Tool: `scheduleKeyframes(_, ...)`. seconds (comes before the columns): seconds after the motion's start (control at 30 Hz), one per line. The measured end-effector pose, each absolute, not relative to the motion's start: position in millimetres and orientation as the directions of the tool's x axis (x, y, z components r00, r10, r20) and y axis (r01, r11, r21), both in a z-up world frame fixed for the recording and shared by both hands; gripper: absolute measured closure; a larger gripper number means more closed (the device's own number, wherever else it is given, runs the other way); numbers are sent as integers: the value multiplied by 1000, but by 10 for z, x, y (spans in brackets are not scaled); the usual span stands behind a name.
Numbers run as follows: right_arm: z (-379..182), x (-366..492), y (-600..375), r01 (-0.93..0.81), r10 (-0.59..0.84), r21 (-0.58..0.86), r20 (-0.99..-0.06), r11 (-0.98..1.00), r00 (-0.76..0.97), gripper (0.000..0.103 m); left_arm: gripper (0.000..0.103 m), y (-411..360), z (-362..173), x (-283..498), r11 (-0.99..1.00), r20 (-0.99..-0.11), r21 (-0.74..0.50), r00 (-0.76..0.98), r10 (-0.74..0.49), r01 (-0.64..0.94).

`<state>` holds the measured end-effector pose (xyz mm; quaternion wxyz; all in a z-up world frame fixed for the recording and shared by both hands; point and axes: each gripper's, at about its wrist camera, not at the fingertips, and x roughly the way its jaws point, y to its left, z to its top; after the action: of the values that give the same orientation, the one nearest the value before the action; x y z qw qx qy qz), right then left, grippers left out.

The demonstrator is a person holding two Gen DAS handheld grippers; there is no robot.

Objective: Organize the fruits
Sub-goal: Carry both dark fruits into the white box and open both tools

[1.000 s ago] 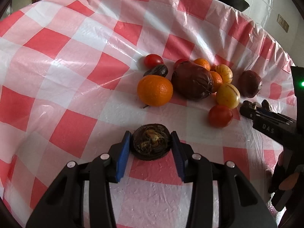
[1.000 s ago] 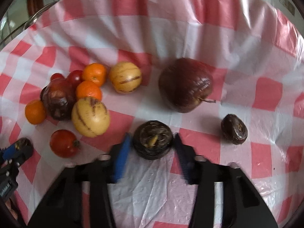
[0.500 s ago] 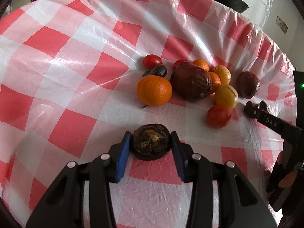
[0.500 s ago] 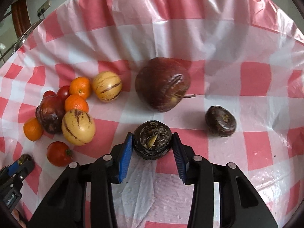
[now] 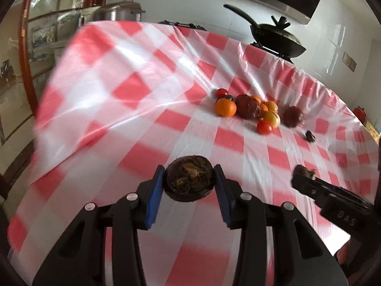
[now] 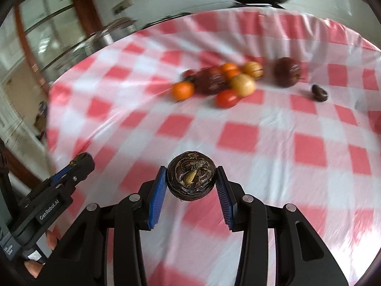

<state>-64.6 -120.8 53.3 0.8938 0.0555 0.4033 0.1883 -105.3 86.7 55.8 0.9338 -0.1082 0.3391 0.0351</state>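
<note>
Gripping a dark fruit (image 5: pixel 189 178) in left tool (image 5: pixel 189 186), right tool (image 6: pixel 191 183) clenching another dark fruit (image 6: pixel 191 178), fruit pile (image 6: pixel 221 83) well beyond.

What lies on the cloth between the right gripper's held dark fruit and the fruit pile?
Nothing: in the right wrist view, only bare checked tablecloth separates the dark fruit from the fruit pile.

Left gripper (image 5: pixel 189 183), right gripper (image 6: pixel 191 181): black frames; blue ribbed jaws; silver screws; white lettering.

Red-and-white checked tablecloth (image 5: pixel 181 119) covering the table, black lidded wok (image 5: pixel 277 39) sitting behind it, steel pot (image 5: pixel 119 12) standing far left.
</note>
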Motion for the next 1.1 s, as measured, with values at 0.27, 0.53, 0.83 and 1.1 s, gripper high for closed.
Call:
scheduleKeyframes(0.27, 565, -1422, -733, -473, 432, 143, -683, 870, 589, 62, 61, 1171, 490, -2023, 973, -649, -152, 760, 34, -174)
scheduleKeyframes(0.53, 469, -1877, -377, -592, 496, 112, -680, 798, 540, 62, 61, 1600, 265, -2702, 950, -693, -138, 712, 109, -280)
scheduleKeyframes(0.83, 405, -2491, 138, -751, 573, 39, -672, 659, 469, 62, 61, 2087, 61, -3372, 902, -730, -120, 653, 203, -415)
scheduleKeyframes(1.1, 216, -3286, 689, -899, 634, -80, -681, 432, 365, 62, 61, 2496, -367, -3990, 829, -792, -114, 554, 257, -548)
